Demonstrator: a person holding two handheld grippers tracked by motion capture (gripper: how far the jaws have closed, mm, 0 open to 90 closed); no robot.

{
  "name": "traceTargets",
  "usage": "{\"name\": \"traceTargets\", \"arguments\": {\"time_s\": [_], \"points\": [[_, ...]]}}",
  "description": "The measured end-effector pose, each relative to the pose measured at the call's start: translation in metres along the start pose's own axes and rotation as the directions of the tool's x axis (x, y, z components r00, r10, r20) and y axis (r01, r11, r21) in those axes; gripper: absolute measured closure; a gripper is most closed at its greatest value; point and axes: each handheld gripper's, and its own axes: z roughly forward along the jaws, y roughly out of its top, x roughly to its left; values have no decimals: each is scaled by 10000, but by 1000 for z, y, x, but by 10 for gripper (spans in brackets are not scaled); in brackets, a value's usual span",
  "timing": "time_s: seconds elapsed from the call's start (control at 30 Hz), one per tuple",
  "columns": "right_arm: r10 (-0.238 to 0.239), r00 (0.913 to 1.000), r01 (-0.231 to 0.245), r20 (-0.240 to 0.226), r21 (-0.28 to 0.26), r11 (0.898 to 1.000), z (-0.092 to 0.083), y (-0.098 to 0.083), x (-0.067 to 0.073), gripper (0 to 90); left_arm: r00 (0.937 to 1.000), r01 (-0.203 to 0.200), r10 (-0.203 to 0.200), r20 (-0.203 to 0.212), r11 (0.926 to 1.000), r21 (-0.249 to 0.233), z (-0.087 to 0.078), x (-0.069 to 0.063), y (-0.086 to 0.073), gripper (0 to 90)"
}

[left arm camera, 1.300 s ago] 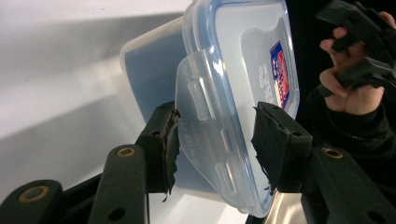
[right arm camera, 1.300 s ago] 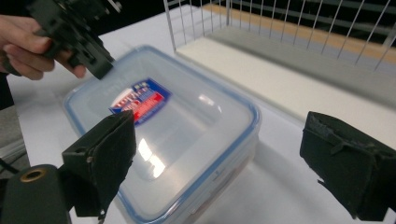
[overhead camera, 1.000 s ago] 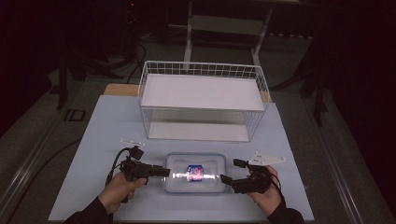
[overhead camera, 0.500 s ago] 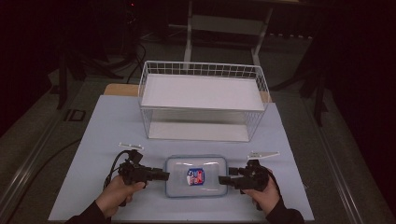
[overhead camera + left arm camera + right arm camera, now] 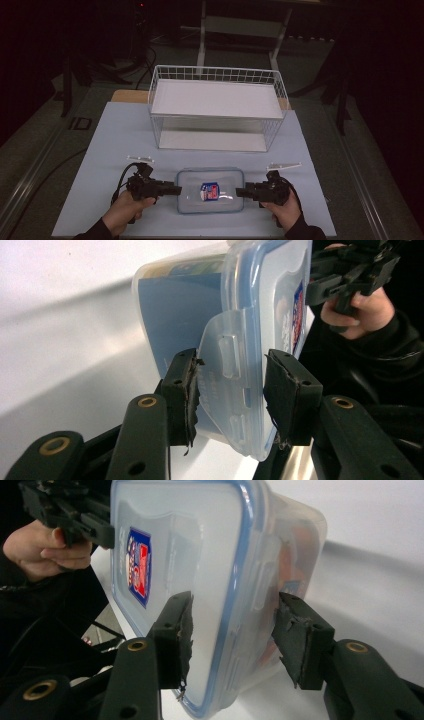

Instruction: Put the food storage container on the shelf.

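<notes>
Both spread tongs, left (image 5: 176,190) and right (image 5: 240,192), straddle the container's (image 5: 210,190) opposite ends.

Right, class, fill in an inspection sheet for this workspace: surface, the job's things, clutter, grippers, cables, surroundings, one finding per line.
Surface: pale blue table top, bare around the items.
Job's things: clear plastic container with a blue-rimmed lid and a label, lying flat at the near edge; white wire basket behind it, nothing seen inside.
Clutter: nothing seen.
Grippers: left gripper is open, its jaws either side of the container's side latch; right gripper is open, its jaws straddling the lid rim at the opposite end.
Cables: black cable loops from the left gripper.
Surroundings: dark room; a metal frame stands beyond the table.
</notes>
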Motion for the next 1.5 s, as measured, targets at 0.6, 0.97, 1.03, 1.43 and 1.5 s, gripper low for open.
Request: {"name": "traceTargets", "arguments": {"time_s": [0.6,0.97,1.03,1.43,1.5], "points": [[-672,9973,700,311,-989,9926,-25,31,20,522,9924,-1176,1134,-471,9882,-985,-20,-28,30,569],[-1075,9929,1145,503,-1688,9790,-45,60,36,522,9829,-1808,1726,-640,9707,-1585,-39,-48,64,569],[-1175,9918,1253,510,-1924,9733,-51,69,39,523,9810,-1907,1817,-679,9675,-1659,-42,-51,71,569],[-1280,9902,1382,565,-2515,9579,-68,105,48,525,9715,-2354,2248,-756,9525,-1930,-60,-65,114,569],[-1316,9897,1420,570,-2641,9540,-71,112,50,525,9687,-2462,2345,-811,9486,-1990,-64,-69,122,569]]}}
